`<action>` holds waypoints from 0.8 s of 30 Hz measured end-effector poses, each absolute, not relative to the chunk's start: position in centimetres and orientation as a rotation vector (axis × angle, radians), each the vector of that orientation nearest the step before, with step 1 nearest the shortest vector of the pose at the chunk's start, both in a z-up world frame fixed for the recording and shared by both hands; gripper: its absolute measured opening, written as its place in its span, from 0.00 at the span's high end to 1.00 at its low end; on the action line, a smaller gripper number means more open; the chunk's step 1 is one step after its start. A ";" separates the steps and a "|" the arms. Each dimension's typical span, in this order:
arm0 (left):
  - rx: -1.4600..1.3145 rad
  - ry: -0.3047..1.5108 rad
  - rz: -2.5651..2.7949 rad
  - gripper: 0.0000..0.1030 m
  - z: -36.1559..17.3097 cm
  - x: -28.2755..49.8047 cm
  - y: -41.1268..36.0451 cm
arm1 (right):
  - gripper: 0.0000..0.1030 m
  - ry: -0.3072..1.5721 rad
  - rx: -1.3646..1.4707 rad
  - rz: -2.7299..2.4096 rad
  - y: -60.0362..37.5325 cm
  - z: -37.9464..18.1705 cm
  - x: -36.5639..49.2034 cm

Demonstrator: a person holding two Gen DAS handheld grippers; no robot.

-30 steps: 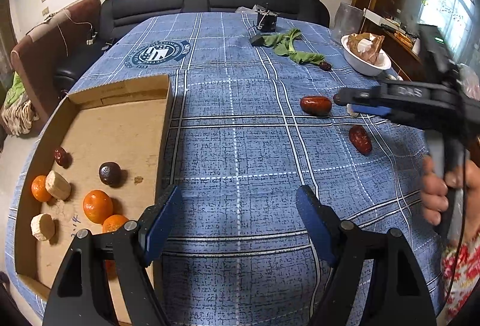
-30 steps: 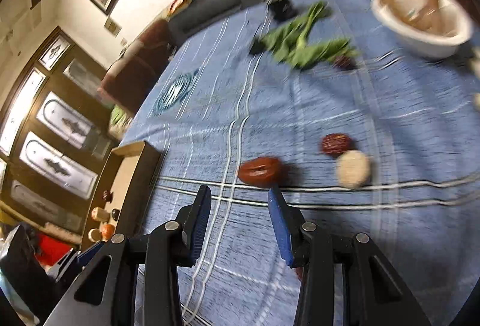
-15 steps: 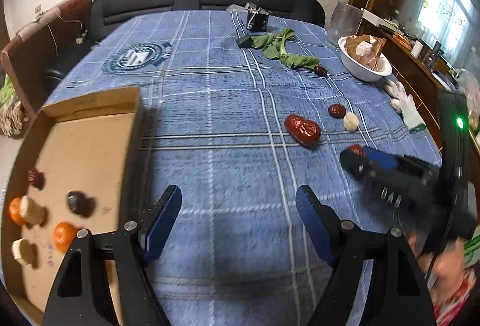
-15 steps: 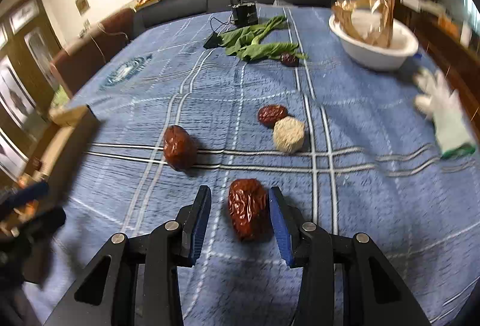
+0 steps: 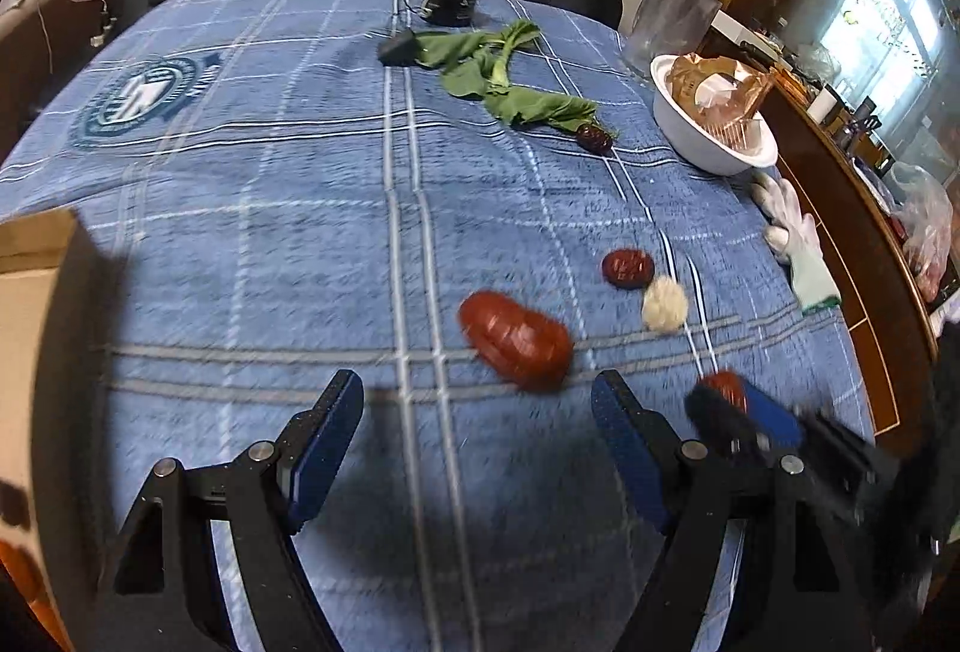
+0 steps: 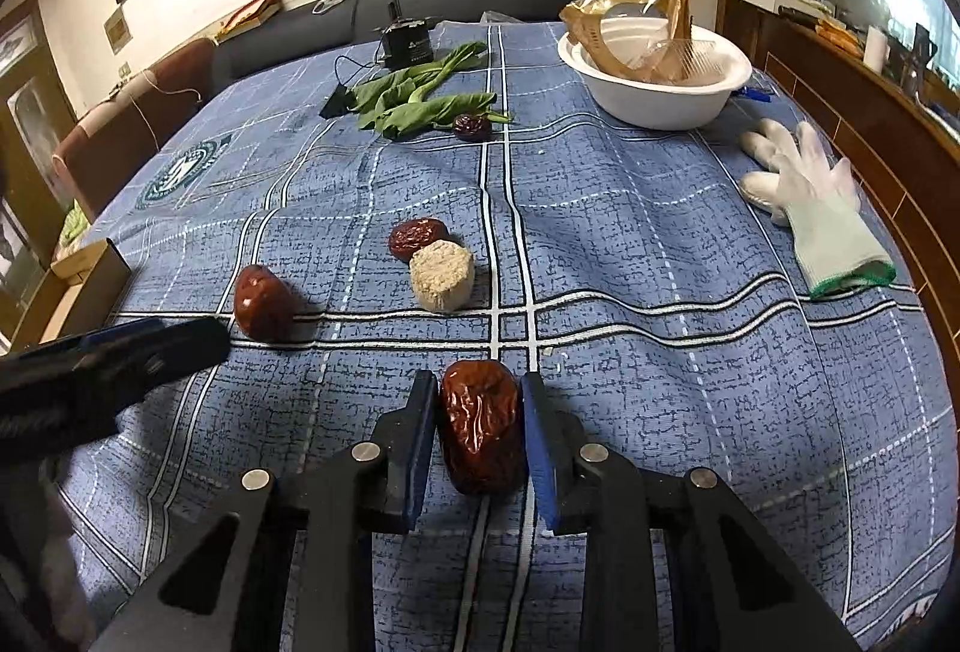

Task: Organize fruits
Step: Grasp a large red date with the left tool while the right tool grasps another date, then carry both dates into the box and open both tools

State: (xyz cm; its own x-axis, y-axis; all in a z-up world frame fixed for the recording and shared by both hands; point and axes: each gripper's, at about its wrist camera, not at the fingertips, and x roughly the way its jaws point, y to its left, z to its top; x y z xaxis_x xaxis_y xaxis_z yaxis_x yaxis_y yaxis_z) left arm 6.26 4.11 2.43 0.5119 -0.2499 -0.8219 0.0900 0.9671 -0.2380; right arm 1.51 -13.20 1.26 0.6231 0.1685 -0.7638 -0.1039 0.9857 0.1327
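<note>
My right gripper (image 6: 479, 397) has its blue pads pressed on both sides of a wrinkled red date (image 6: 480, 424) that rests on the blue checked cloth. It also shows in the left wrist view (image 5: 738, 409), blurred, with the date (image 5: 720, 386) at its tip. My left gripper (image 5: 477, 400) is open and empty, just short of a second red date (image 5: 516, 340) that also shows in the right wrist view (image 6: 261, 302). A smaller dark date (image 6: 417, 238) and a beige round piece (image 6: 442, 275) lie together farther on. Another dark date (image 6: 472, 126) lies by the greens.
A cardboard box (image 5: 30, 292) with fruit stands at the left edge. A white bowl (image 6: 654, 78) with a brown bag, leafy greens (image 6: 414, 102), a black device (image 6: 408, 42) and a white glove (image 6: 810, 214) lie on the table. A dark sofa runs behind.
My right gripper has closed its pads onto the date that lay between them. My left gripper has swung right, away from the box, up to the other red date.
</note>
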 end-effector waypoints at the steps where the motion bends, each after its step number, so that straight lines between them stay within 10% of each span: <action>1: -0.170 1.015 -0.206 0.25 2.2 6.8 3.8 | 0.71 0.888 0.087 0.164 -13.3 1.3 1.5; 8: -0.048 0.988 -0.176 0.56 1.6 7.9 2.1 | 0.71 0.896 0.066 0.181 -12.8 1.2 1.5; 24: -0.098 0.902 -0.149 0.57 4.5 2.3 5.9 | 0.72 0.865 0.150 0.293 -12.7 1.6 1.1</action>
